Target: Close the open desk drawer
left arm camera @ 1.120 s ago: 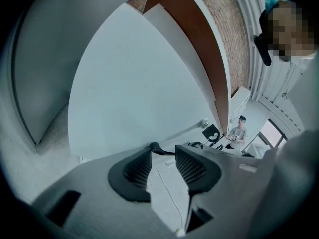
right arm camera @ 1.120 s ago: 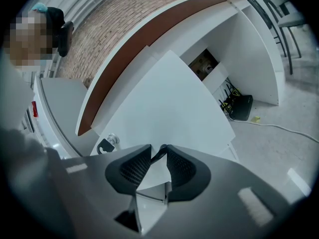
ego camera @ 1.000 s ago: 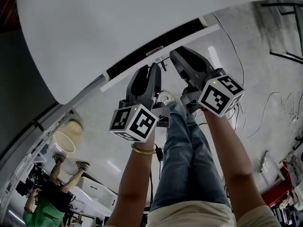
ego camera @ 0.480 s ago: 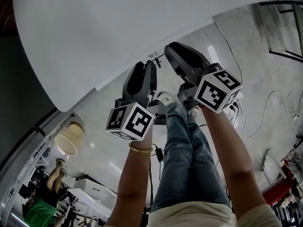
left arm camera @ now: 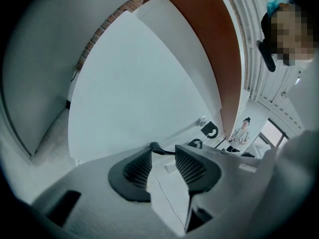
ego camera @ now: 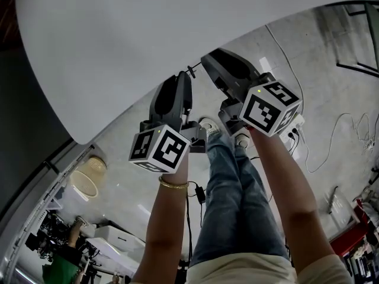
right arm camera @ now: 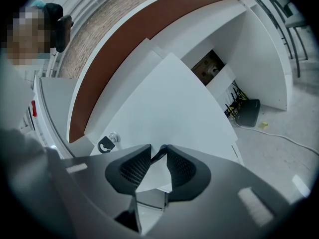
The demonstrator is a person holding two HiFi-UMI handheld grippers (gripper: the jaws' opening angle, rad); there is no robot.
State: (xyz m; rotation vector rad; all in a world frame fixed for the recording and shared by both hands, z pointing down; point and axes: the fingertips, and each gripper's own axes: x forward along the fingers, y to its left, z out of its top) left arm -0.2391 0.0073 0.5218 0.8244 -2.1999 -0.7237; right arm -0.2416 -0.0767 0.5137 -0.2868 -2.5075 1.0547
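The white desk top (ego camera: 148,40) fills the upper head view, and the drawer is hidden beneath its edge. Both grippers point at that edge, side by side. My left gripper (ego camera: 180,78) faces the white drawer front (left arm camera: 139,93); its jaws (left arm camera: 163,151) stand apart with only white surface between them. My right gripper (ego camera: 207,58) faces the same front (right arm camera: 169,103), jaws (right arm camera: 158,151) narrowly apart and holding nothing. A thin dark sliver sits at each pair of tips; I cannot tell what it is. A lock with a key (left arm camera: 202,121) and a black fob (right arm camera: 105,144) sits on the front.
The person's legs in jeans (ego camera: 237,200) are below the grippers. Cables (ego camera: 337,129) trail over the tiled floor at right. A wicker basket (ego camera: 86,173) stands at left. A black box with wires (right arm camera: 247,112) sits under the desk. Another person (left arm camera: 242,131) stands far off.
The drawer's dark gap and white front, visible a second ago, have slid out of sight under the desk top. Both grippers have followed them toward the desk edge.
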